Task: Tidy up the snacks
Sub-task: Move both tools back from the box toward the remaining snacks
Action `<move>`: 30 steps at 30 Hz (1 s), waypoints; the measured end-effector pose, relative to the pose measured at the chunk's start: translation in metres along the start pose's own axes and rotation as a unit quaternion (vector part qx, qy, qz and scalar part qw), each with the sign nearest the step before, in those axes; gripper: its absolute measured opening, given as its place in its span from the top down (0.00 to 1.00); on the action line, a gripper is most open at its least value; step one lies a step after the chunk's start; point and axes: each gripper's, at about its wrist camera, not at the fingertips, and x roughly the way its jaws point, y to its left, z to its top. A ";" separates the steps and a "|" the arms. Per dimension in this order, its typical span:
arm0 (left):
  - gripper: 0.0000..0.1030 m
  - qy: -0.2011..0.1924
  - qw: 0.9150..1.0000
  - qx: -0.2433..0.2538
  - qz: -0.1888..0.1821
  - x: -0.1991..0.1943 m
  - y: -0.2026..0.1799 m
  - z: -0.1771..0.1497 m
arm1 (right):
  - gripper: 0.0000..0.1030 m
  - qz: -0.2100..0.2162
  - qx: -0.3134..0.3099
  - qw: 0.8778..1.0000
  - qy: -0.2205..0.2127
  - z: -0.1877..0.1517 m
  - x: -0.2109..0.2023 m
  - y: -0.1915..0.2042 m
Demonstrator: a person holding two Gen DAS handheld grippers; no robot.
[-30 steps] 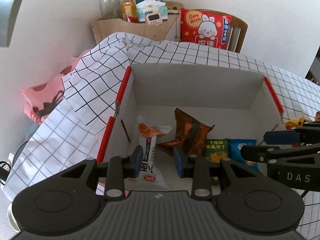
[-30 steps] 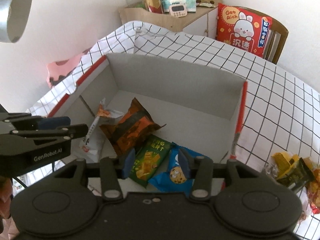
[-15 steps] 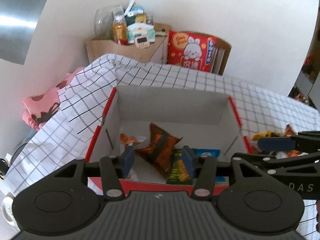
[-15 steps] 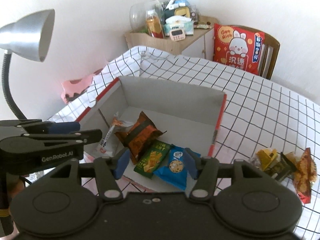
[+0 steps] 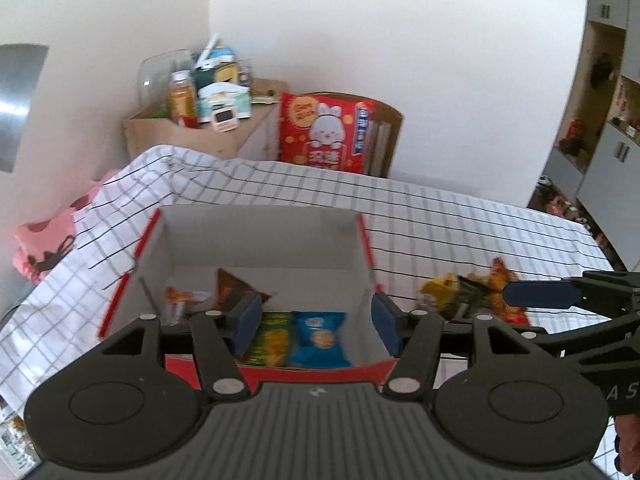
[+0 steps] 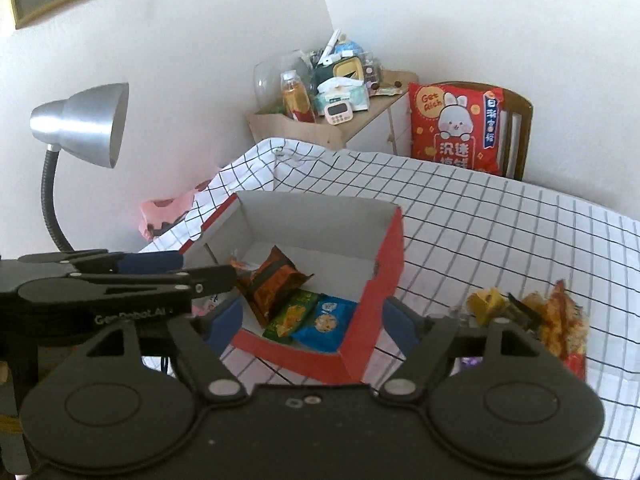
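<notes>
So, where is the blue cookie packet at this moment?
The blue cookie packet lies inside the red box, at its near right corner in the right wrist view, next to the green packet.

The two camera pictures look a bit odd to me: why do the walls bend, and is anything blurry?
Left wrist view: fisheye lens bows the wall corner and the checked tablecloth; the snack pile is smeared. Right wrist view: same curving, dark rounded corners; the box and lamp look fairly sharp, and soft daylight casts no hard shadows.
</notes>
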 end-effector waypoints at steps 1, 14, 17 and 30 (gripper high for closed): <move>0.42 -0.001 1.000 0.002 -0.005 -0.001 -0.005 0.000 | 0.23 -0.003 -0.002 1.000 -0.003 -0.002 -0.005 -0.003; 0.31 -0.011 0.997 0.048 -0.059 0.006 -0.084 -0.015 | 0.15 -0.044 0.037 0.998 -0.026 -0.043 -0.056 -0.072; 0.23 -0.009 0.996 0.055 -0.074 0.014 -0.103 -0.019 | 0.14 -0.060 0.054 0.996 -0.022 -0.055 -0.065 -0.092; 0.23 0.049 0.982 0.130 -0.129 0.077 -0.173 -0.039 | 0.00 -0.154 0.097 0.983 0.004 -0.119 -0.078 -0.148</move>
